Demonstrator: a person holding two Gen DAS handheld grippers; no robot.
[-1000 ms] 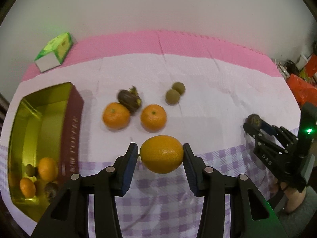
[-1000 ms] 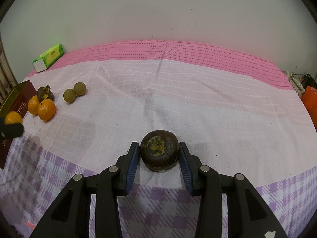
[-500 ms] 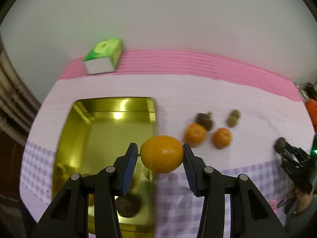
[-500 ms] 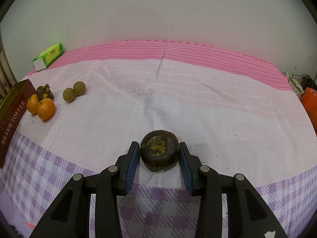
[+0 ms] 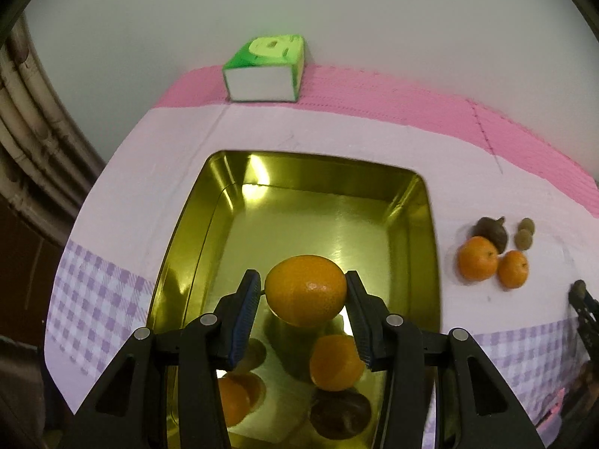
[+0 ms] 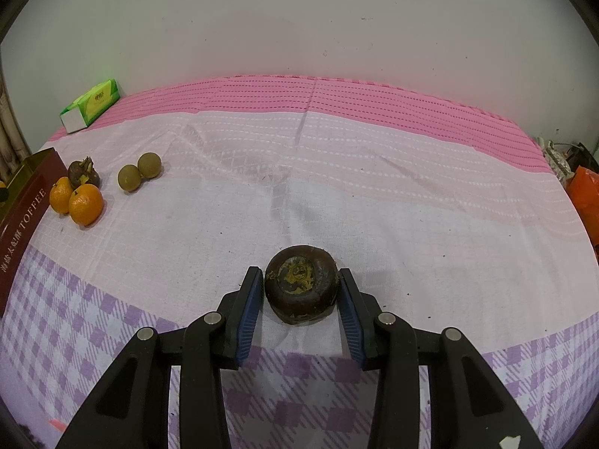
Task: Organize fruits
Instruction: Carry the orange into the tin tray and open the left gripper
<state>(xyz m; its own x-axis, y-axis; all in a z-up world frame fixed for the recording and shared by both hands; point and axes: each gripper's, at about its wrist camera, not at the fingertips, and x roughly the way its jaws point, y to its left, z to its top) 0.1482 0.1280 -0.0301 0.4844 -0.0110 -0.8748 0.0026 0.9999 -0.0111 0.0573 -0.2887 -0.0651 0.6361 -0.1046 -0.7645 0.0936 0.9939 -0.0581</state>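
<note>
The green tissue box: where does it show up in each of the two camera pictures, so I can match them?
Left wrist view: the green tissue box sits top centre, on the pink strip by the wall, beyond the gold tin.
Right wrist view: the same box lies far left, upper part, on the pink strip.
Shared landmark: the two oranges on the cloth beside the tin.

Tin (image 5: pixel 426 224): near end cut by frame; fruit inside partly hidden behind left hand-held gripper (image 5: pixel 305 297). Right hand-held gripper (image 5: pixel 580 299): cut at frame edge, blurred.
</note>
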